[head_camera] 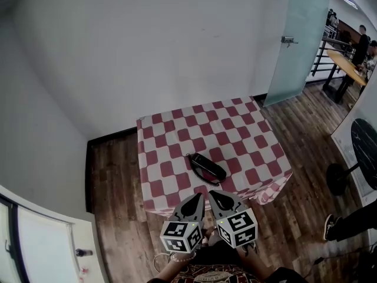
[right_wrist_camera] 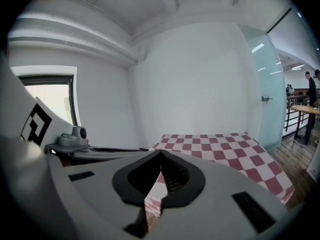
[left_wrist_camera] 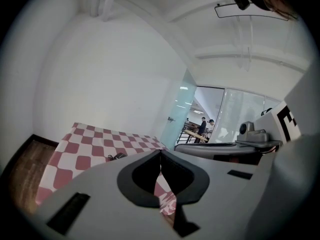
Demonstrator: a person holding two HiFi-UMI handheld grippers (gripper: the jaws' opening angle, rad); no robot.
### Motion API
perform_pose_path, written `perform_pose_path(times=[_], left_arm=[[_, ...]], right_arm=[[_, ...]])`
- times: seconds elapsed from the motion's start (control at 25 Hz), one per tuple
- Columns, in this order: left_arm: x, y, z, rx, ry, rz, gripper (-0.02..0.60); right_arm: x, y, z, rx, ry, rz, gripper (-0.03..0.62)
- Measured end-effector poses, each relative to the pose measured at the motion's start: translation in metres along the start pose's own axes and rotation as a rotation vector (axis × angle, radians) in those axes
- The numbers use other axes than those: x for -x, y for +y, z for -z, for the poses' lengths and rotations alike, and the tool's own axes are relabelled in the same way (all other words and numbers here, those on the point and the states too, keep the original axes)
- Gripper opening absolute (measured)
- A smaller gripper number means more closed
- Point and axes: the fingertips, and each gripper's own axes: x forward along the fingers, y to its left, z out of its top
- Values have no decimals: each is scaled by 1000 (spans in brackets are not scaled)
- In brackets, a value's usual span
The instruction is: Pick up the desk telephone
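Left tool [head_camera: 199,197] and right tool [head_camera: 215,194]: both clenched, tips together, nothing between them. I hold them side by side at the near edge of the table [head_camera: 171,131]. The desk telephone [head_camera: 206,168] lies flat on the table's checked top, just ahead of both tips — not touched by either.

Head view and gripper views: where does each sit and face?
Head view: on the person's head, steeply down at the checkered table and telephone; left hand-held gripper and right hand-held gripper show.
Left gripper view: on its hand-held gripper, along the shut jaws toward the table.
Right gripper view: likewise.
Shared: all see the table.
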Motion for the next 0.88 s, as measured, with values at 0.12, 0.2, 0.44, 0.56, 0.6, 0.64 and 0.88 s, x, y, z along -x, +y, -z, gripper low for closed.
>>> perform_pose_path(times=[0.12,0.2,0.44,0.56,0.6,0.64,0.88], left_arm=[[-11,3,-6,1,-2,-10,9],[-21,5,-9,4,-3,-16,9],[-57,6,-21,4,-6,-39,9],[-73,7,-31,4,-15,-62,9],[-77,8,-34,5,-18,-70,9],[-82,8,-36,7,-21,-78,9],[-102,10,-42,17,-26,-119,9]], right_arm=[[-8,-10,-6,4,1,-11,18],[-13,-17,-9,5,4,-20,18],[-29,-46,-21,15,11,-53,18],[-37,-60,-30,27,13,-73,18],[-40,-63,-32,30,14,-80,18],[-42,-67,-34,34,16,-88,18],[-54,-84,-41,49,27,-134,18]])
